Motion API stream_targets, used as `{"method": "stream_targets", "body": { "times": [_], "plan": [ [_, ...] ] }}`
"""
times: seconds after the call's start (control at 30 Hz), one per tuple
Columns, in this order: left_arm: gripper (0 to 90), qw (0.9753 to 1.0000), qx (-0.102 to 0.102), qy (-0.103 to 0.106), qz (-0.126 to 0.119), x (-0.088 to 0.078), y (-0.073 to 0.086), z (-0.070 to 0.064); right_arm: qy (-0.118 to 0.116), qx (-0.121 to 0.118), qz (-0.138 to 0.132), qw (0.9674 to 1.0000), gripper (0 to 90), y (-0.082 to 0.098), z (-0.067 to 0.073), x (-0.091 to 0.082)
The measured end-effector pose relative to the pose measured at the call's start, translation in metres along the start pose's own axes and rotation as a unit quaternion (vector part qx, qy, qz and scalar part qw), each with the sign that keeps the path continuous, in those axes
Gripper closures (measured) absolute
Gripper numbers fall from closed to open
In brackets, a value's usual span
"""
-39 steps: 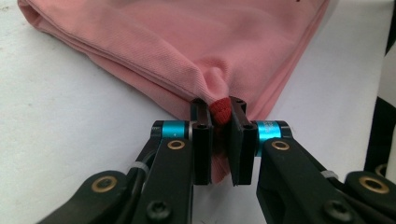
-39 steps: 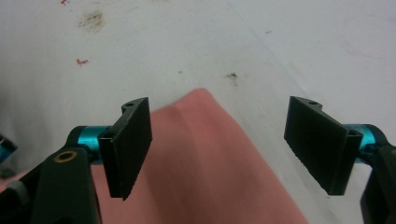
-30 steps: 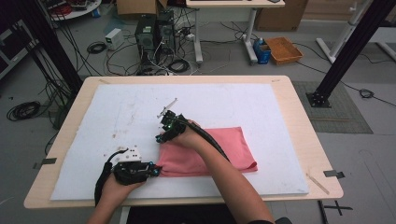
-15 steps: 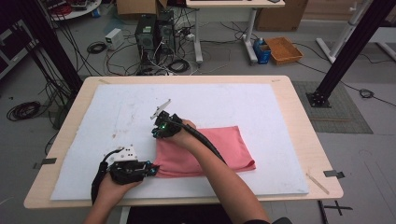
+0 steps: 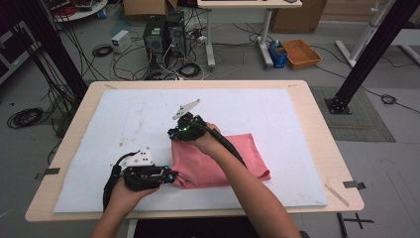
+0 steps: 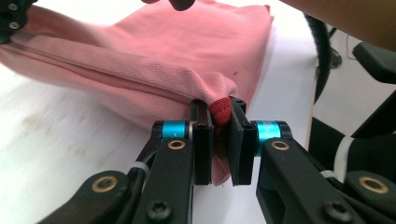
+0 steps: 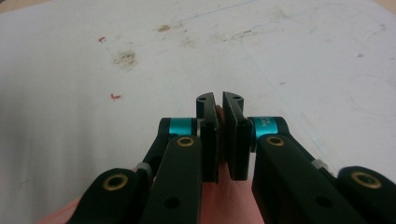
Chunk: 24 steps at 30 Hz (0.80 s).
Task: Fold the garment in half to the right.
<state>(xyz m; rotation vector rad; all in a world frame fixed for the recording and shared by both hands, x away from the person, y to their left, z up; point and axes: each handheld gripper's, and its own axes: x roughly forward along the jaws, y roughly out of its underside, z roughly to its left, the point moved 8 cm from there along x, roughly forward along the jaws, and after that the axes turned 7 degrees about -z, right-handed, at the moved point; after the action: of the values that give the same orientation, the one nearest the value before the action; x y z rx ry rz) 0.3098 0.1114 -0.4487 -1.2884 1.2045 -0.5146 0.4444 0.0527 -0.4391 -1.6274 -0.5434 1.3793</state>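
Pink cloth [image 5: 223, 158] lay folded on the white mat [image 5: 247, 109] covering the desk [image 5: 317, 124], toward the near middle, slightly right of centre. Left gripper [image 5: 168, 177] sat at the cloth's near-left corner, jaws clamped on a bunched bit of the fabric; left gripper view showed the pink cloth [image 6: 154, 60] pinched tight between the pads, red-pink fold poking out at the tips. Right gripper [image 5: 174, 135] was at the cloth's far-left corner, person's arm crossing over the cloth. Its jaws had just been closing and were now pressed together on the cloth edge; right gripper view showed a thin strip of pink between the pads and more pink below the jaws. Mat [image 7: 116, 60] ahead of it was stained, a few red specks.
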Motion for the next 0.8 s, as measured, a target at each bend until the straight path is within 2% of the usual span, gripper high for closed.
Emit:
{"method": "stream_targets", "body": {
  "times": [0.3,0.8],
  "plan": [
    [81.6,0.9994,0.014,0.03,0.005,0.028,-0.025,-0.011,0.02,0.007,-0.024,0.9995,85.8,0.003,-0.014,-0.038],
    [81.6,0.9968,0.025,0.073,0.024,0.076,-0.048,-0.025,0.053,0.024,-0.039,0.9975,85.8,0.026,-0.036,-0.085]
  ]
}}
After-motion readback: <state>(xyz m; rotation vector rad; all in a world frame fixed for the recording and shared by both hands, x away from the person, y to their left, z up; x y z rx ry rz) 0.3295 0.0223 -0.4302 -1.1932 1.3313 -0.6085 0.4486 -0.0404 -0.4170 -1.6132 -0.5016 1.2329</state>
